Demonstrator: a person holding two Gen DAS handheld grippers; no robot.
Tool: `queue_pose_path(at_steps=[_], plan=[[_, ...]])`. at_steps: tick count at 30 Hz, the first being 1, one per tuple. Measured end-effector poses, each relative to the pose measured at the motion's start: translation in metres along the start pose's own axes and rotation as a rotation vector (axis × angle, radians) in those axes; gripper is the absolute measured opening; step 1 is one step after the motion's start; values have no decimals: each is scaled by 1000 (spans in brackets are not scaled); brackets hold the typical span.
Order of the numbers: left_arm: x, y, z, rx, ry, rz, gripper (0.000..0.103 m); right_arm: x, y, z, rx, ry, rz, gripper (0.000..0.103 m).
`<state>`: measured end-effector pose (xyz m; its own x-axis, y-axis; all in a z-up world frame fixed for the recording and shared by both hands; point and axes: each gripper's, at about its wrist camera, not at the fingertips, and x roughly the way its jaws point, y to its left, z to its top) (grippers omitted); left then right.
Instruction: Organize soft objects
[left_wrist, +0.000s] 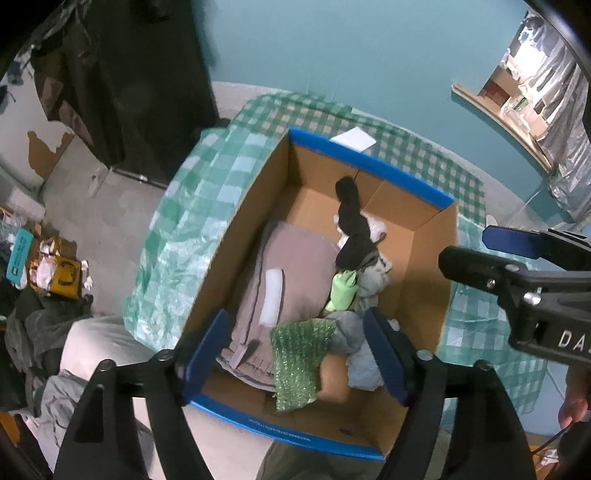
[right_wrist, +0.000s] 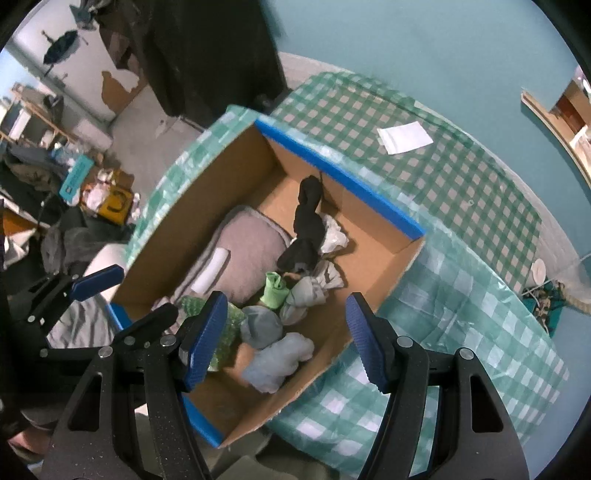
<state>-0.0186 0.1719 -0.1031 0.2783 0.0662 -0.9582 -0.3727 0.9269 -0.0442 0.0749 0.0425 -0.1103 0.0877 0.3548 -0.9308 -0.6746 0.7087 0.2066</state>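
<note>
Hovering above open cardboard box (left_wrist: 424, 258) with blue-taped rim, set on desk under green checked tablecloth (right_wrist: 461, 177). Left gripper (left_wrist: 295, 354) spread wide, nothing between the blue pads — held over near end of box. Right gripper (right_wrist: 284, 339) likewise spread apart and empty, over the box's near right corner; seen from left wrist camera as black arm with blue pad coming in from right edge.

Inside box: grey folded cushion (left_wrist: 295, 266) along left side, with white foam strip (left_wrist: 272, 295) lying on top. Green bubble wrap piece (left_wrist: 299, 362) at near end, overlapping cushion edge. Black sock (left_wrist: 352, 229) stretched from back wall toward middle, beside crumpled white cloth (right_wrist: 334, 236). Light green sock (right_wrist: 275, 290) just beside cushion, touching grey bundled cloth (right_wrist: 310, 295). Pale blue-grey cloth lumps (right_wrist: 280, 358) toward near right side, next to bubble wrap.

Outside box: white paper sheet (right_wrist: 404, 136) flat on tablecloth behind it, well apart. Floor at left cluttered — yellow bag (right_wrist: 116, 205), teal box (right_wrist: 75, 179), grey fabric heaps. Dark cabinet (left_wrist: 147, 74) against teal wall (left_wrist: 332, 44) at back.
</note>
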Motion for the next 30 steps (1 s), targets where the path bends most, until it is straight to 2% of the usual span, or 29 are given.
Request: queue_pose_path(at_steps=[9,12,17,22,24,26,30], plan=[[-34,-18,14,36,-48,-18,80,-51,-16,1,68,-115,-55,68],[-45,-26,19,58,-65,-15,88,-66,-23,-1,97,-147,-55,68],[-61,-39,26,91,-92,-18,88,-88,-34,-7,125,-186,-68,69],[-76,-45,32,72,-115,-35,89,-107,-41,-12,128,-215,-126,70],[-85,-48,33,59,-145,-17,89,-115,-46,-14,128,-227,-139,70],[-90,-52,33,59,-165,-2,96,-121,-49,-16,130,-237,-148,70],[-100,-63,31,86,-192,0,96,-130,-55,-21,132,-257,-154,70]])
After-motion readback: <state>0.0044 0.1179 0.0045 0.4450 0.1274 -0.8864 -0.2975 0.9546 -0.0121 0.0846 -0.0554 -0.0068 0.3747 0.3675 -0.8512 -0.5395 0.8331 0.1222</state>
